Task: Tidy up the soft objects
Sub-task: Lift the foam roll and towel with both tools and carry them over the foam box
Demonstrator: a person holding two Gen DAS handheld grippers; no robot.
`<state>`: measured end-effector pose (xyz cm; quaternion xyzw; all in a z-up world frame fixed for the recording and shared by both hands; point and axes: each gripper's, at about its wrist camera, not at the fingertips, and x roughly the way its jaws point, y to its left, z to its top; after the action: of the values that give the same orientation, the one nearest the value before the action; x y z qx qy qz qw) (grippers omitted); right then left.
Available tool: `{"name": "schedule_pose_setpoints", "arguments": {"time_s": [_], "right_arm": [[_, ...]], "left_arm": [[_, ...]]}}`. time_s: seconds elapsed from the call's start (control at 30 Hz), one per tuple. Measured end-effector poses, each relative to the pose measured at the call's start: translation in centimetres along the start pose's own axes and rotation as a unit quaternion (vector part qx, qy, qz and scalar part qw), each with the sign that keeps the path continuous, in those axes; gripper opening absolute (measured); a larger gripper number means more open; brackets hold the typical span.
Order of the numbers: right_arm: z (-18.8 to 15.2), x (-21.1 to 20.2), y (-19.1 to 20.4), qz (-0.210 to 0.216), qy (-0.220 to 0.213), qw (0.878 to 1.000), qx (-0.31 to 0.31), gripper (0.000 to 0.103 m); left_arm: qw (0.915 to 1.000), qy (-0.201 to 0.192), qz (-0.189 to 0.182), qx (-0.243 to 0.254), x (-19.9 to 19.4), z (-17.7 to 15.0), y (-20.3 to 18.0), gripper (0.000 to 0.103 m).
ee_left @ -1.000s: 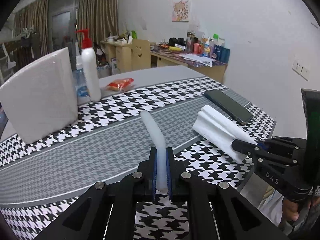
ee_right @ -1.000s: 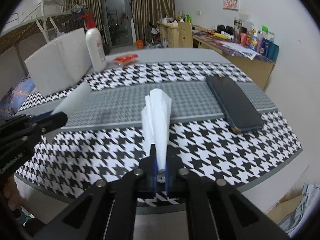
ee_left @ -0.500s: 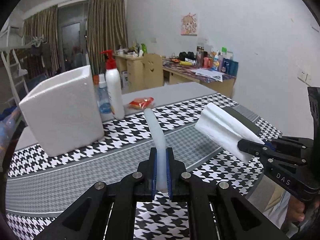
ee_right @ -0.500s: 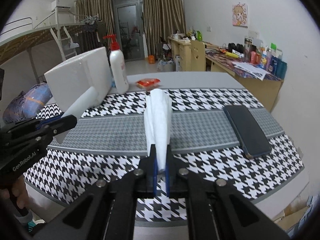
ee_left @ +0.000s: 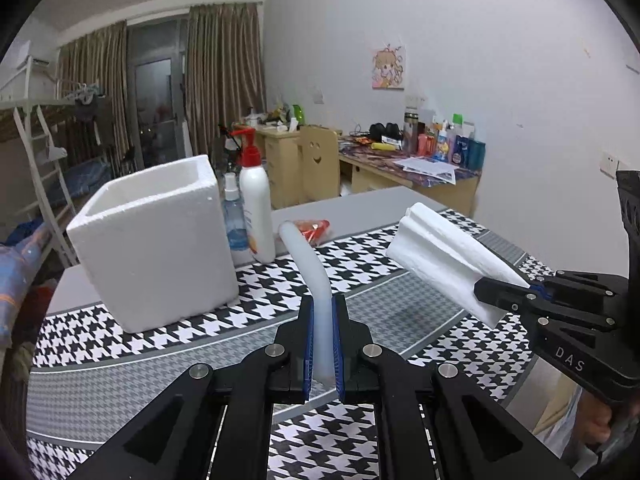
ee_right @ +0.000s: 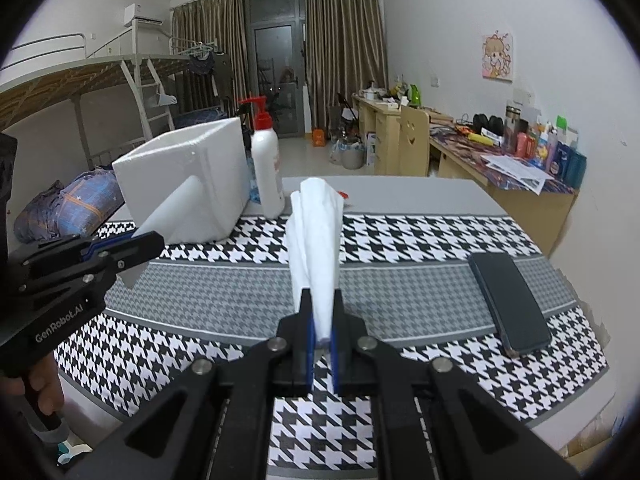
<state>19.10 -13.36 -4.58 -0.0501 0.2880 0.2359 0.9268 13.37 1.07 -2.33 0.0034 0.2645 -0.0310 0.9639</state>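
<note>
Dormitory clutter filled the background: curtains and a balcony door at the upper centre of the frame, a loft bed (ee_right: 80, 76) at the upper left, a study desk along the right wall. Nearer the camera, a counter (ee_right: 400, 280) under a black-and-white houndstooth cloth carried a white foam box (ee_left: 156, 240), open at the top, with a red-capped pump bottle (ee_left: 256, 208) and a smaller spray bottle (ee_left: 234, 216) just beside it, an orange packet (ee_left: 312, 227) behind, and a dark phone (ee_right: 508, 300) lying flat at the right.

Both soft things were off the counter, held up in the air. The left hand-held gripper (ee_left: 322, 344) was clamped on the lower end of a white foam tube (ee_left: 310, 264), which rose from the jaws and bent towards the upper left. The right hand-held gripper (ee_right: 322, 340) pinched a folded white tissue (ee_right: 316, 232) by its narrow end, the loose folds fanning wider above.

Holding each piece by one end probably kept the free end clear for lowering into the box, the likely destination; both pointed roughly that way. The tube looked smooth, springy and slightly translucent; the tissue looked limp, creased and layered, likely to sag once released.
</note>
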Motion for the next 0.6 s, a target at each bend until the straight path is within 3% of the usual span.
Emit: {"name": "schedule_pose_setpoints", "arguments": {"time_s": [0.6], "right_arm": [[2.4,-0.2,2.3,0.016,-0.027,0.999,-0.016,0.009]], "left_arm": [[0.9996,-0.025,0.016,-0.001,-1.9,1.8,2.3,0.009]]}}
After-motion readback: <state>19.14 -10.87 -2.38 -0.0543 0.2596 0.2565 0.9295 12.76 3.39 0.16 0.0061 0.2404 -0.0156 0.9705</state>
